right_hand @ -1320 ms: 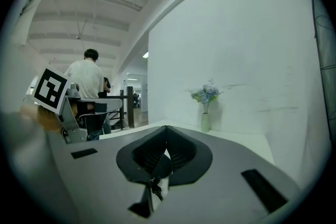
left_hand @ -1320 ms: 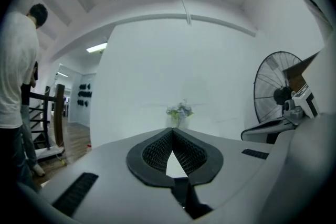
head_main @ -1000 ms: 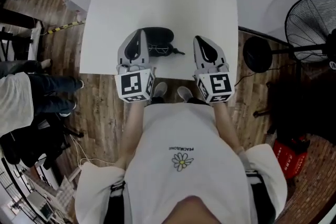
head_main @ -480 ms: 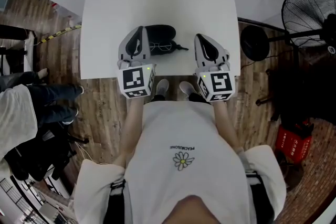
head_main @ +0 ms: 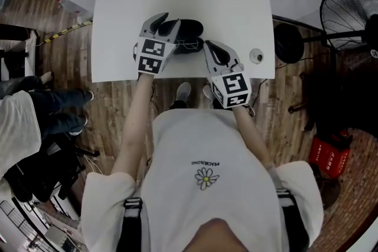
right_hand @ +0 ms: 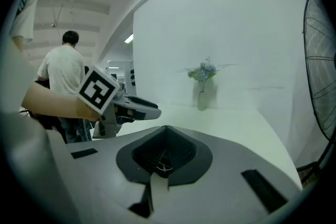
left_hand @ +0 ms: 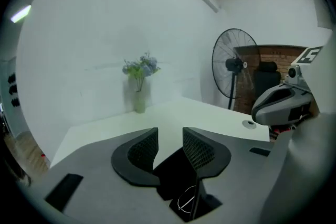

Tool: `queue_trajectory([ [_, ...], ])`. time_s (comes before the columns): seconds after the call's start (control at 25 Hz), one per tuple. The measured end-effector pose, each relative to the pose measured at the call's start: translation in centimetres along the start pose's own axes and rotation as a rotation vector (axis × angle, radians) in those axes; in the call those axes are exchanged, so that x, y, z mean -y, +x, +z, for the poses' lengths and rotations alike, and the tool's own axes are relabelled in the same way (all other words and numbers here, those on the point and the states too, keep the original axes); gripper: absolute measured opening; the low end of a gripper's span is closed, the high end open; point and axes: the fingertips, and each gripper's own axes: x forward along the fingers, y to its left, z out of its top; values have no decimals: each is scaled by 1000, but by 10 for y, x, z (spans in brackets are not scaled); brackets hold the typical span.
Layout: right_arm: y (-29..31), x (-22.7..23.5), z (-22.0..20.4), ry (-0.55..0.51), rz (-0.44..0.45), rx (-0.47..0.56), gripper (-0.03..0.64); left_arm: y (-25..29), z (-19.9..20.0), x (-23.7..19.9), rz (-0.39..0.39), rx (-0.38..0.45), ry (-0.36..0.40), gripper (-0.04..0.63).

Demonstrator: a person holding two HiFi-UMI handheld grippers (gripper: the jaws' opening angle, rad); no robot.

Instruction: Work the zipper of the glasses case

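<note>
A black glasses case [head_main: 190, 27] lies on the white table [head_main: 127, 3] near its front edge. A thin wire ring [head_main: 189, 43] hangs at the case's near side. My left gripper [head_main: 169, 21] hovers over the case's left end, jaws opening; the dark case [left_hand: 170, 181] and the ring [left_hand: 188, 200] show below the gap of that gripper [left_hand: 170, 136], and no pad touches them. My right gripper [head_main: 207, 45] is shut, its tips by the case's right end. In the right gripper view the wire ring [right_hand: 164, 166] shows just at the closed tips of this gripper [right_hand: 165, 131]; whether it is pinched I cannot tell.
A vase of flowers [left_hand: 139, 86] stands at the table's far edge. A small round cap [head_main: 256, 56] sits near the front right corner. A standing fan [head_main: 348, 12] is on the floor to the right. A person [right_hand: 63, 68] stands to the left of the table.
Both grippers moved forward from the table's front edge to the case. The left gripper's jaws, shut before, now stand apart. The right gripper stayed shut and swung left toward the case.
</note>
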Motion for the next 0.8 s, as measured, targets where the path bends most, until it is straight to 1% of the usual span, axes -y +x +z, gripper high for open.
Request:
queue_trajectory([
  [0.08,7,-10,-11,12,26,-29,6,14,-16,-3,-40,-59,-4,135],
  [0.16,11,-19,-23,28,44,-61,6,24,-31,-6,-67,-111,8,141],
  [0.32,24,-29,-46,37,64,-126,6,37,-46,-12,-121,-177,9,167],
  [0.44,29,-34,-63,35,72,-179,6,40,-55,-12,-156,-200,-15,187],
  [0.56,34,-35,-74,30,74,-216,6,42,-61,-4,-242,-216,-40,230],
  [0.64,37,-35,-79,27,82,-233,6,44,-62,6,-301,-221,-28,258],
  [0.72,39,-37,-81,28,91,-243,6,45,-64,10,-324,-233,-11,268],
  [0.8,42,-39,-82,30,95,-251,6,47,-66,10,-325,-245,-10,273],
])
